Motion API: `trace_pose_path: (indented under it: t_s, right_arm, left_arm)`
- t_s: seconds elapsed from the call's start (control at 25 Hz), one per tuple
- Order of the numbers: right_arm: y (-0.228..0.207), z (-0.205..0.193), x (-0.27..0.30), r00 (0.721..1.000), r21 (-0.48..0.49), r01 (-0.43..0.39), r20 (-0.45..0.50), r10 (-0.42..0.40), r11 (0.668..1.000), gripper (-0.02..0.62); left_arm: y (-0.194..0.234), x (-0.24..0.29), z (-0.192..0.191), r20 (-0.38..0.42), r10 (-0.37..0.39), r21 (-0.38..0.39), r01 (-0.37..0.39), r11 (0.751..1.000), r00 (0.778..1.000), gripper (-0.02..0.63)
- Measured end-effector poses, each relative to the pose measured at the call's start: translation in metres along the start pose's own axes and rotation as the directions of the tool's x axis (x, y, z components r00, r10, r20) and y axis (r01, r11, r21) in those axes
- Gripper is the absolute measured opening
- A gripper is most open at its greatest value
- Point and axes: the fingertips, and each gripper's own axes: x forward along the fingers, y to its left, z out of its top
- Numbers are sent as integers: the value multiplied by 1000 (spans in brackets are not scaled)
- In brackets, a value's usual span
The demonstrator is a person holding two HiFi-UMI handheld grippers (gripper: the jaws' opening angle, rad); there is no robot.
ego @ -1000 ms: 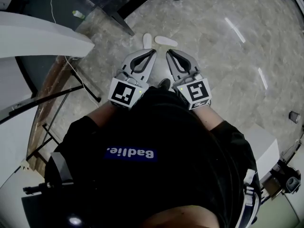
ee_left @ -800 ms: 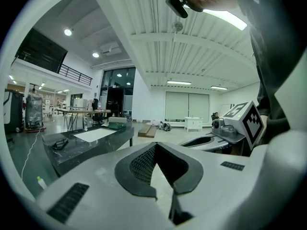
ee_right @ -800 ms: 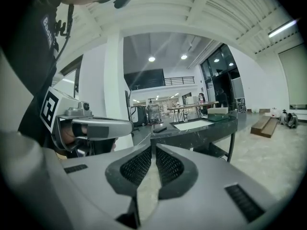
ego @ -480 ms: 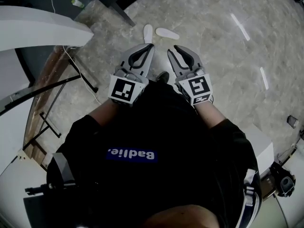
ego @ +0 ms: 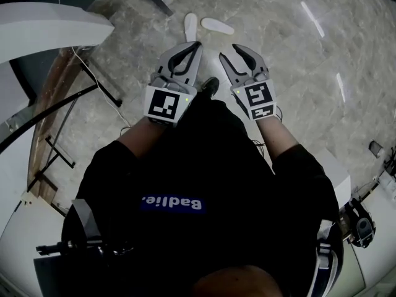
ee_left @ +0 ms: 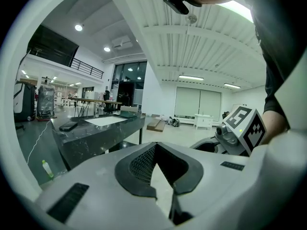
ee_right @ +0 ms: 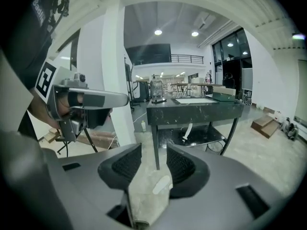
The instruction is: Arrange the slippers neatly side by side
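Marble floor (ego: 297,104) holds two white slippers (ego: 218,25) lying askew.

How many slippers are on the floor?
2. One slipper lies on the floor beyond the left gripper; the other slipper lies just right of it, turned sideways. The person's body may hide more.

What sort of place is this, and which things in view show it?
Probably a big open workshop or showroom hall, not a home: polished stone floor, dark stone-topped table, railed upper gallery.
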Motion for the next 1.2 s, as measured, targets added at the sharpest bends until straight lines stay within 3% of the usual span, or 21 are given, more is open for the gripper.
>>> trace_pose_path:
  t_s: [0.12, 0.4, 0.56, 0.76, 1.0, 1.12, 1.2]
  right_arm:
    - [0, -19, 25, 998, -23, -12, -58, 10, 1000, 175]
    - [-3, -62, 81, 986, -81, -20, -167, 6, 996, 176]
    - [-18, -102, 116, 975, -95, -9, -220, -12, 995, 213]
    - [-36, -165, 160, 959, -132, 22, -279, -58, 991, 213]
    - [-65, -253, 230, 935, -177, 44, -338, -103, 983, 213]
    - [-74, -289, 266, 929, -215, 43, -351, -118, 976, 213]
    - [-79, -306, 284, 931, -238, 49, -340, -131, 970, 213]
  left_arm:
    - [17, 3, -18, -13, 13, -6, -13, 1000, 1000, 0]
    - [59, 7, -56, -21, 34, 1, -34, 999, 999, 0]
    - [83, 23, -90, -11, 68, -19, -68, 998, 998, 0]
    - [108, 35, -140, 6, 101, -47, -101, 994, 995, 0]
    - [131, 55, -214, -46, 83, 62, -80, 995, 996, 0]
    - [149, 64, -241, 7, 149, -84, -148, 985, 989, 0]
    - [156, 69, -256, 17, 171, -118, -168, 979, 985, 0]
